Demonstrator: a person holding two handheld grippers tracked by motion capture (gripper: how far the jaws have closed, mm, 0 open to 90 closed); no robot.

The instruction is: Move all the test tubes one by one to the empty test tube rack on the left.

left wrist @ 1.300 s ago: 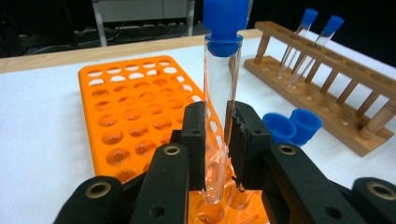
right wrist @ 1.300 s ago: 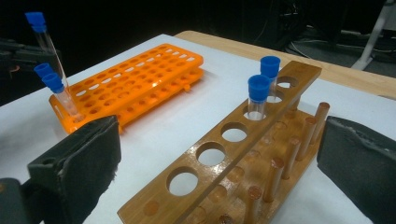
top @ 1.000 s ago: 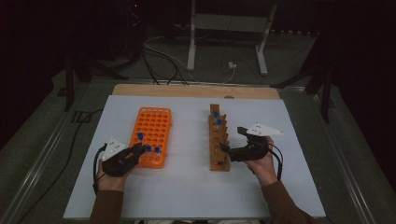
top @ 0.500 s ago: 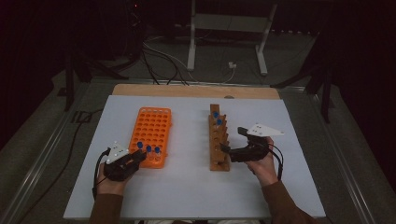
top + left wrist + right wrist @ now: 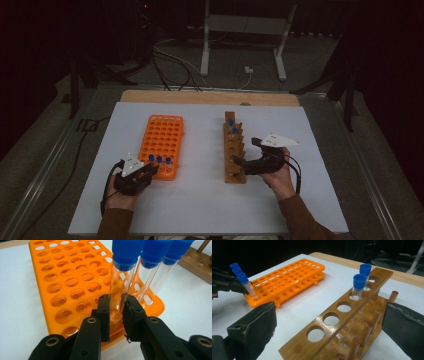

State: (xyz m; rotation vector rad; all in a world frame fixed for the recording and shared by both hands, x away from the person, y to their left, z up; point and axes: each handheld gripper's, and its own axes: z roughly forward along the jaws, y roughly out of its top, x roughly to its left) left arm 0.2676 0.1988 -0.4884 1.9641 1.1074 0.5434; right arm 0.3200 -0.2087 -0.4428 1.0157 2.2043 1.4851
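Your left gripper [image 5: 116, 312] is clamped on a tube [image 5: 119, 287], the pads pinching the clear glass low down, just above the orange rack [image 5: 62, 285]. The tube stands nearly upright in a hole of the rack's near row, its blue cap well above the jaws. Two more capped tubes [image 5: 152, 270] stand just beside it in the same row, on the side toward the wooden rack [image 5: 197, 263], close enough that the three look nearly touching. In the high view your left gripper [image 5: 145, 172] sits at the near edge of the orange rack [image 5: 162, 135], with the three blue caps right at its tip.

Your right gripper [image 5: 329, 322] is wide open, one jaw on each side of the near end of the wooden rack [image 5: 342, 317], holding nothing. Whether the pads touch the wood I cannot tell. Two capped tubes [image 5: 359, 286] stand in the far holes of that rack, well ahead of the jaws; the three holes nearest you are free. In the high view your right gripper [image 5: 245, 164] lies at the near end of the wooden rack [image 5: 234, 150] on the white table [image 5: 200, 200].
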